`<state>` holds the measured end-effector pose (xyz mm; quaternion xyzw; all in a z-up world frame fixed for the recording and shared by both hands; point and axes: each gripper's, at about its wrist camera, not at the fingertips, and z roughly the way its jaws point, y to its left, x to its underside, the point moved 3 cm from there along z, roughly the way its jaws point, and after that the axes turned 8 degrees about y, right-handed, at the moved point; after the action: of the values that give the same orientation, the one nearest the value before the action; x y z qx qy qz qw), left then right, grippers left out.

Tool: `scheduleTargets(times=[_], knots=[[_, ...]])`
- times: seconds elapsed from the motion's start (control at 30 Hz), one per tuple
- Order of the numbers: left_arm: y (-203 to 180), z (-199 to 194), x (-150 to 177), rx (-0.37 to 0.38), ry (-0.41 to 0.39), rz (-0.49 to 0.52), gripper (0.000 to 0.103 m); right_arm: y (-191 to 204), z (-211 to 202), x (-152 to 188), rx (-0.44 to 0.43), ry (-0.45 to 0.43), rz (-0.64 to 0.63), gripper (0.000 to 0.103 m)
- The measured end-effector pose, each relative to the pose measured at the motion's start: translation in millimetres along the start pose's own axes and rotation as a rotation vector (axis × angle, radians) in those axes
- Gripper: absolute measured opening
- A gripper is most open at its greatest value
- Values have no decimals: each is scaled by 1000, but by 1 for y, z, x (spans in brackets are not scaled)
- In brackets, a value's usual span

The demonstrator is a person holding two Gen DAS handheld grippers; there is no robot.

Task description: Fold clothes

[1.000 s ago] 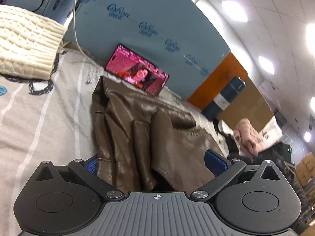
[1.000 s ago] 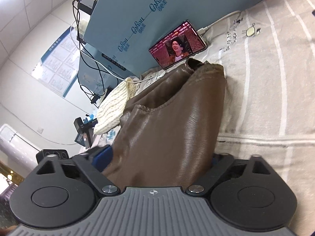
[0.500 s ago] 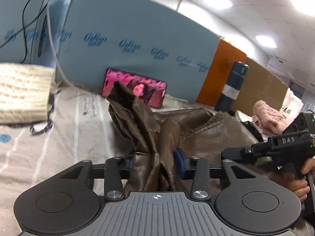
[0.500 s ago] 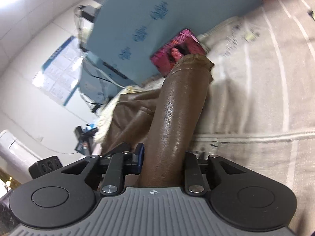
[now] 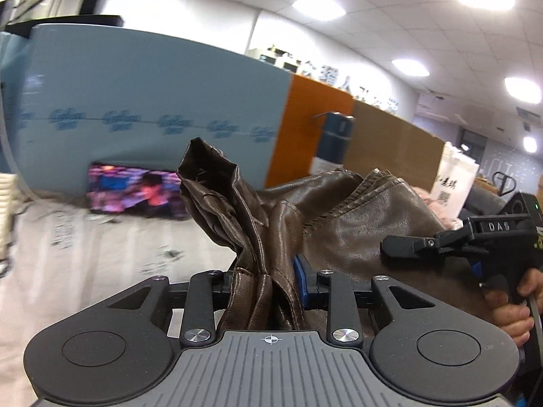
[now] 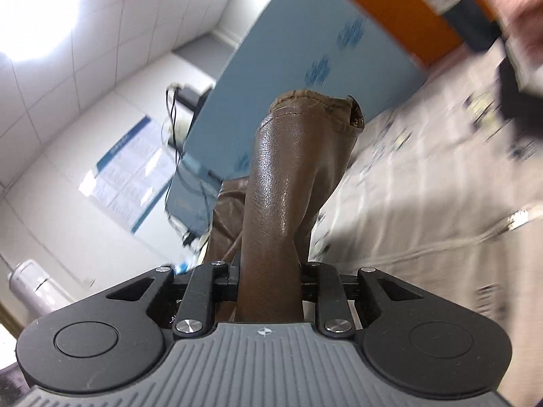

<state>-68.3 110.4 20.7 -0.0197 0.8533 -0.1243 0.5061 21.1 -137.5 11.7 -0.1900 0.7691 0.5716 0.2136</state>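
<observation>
A striped sheet (image 5: 85,254) fills the lower left of the left view, a blue board (image 5: 146,101) behind it. The brown jacket (image 5: 356,217) rises mid-frame, above the sheet. The left gripper (image 5: 264,285), jaws just closing, pinches bunched folds; the right gripper (image 6: 269,281) pinches a sleeve. A phone (image 5: 132,196) glows at left.

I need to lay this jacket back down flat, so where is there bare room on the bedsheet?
The striped sheet lies bare in front of the phone, left of the brown jacket. It is crowded on the right, by the right gripper and the pink garment.
</observation>
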Motion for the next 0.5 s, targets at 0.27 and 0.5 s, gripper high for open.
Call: scheduleTargets(times=[0.27, 0.5], knots=[[-68, 44, -60, 92, -107, 71, 28, -3, -80, -42, 18, -190, -88, 20], [-127, 93, -111, 117, -259, 93, 28, -15, -138, -102, 7, -407, -154, 19]])
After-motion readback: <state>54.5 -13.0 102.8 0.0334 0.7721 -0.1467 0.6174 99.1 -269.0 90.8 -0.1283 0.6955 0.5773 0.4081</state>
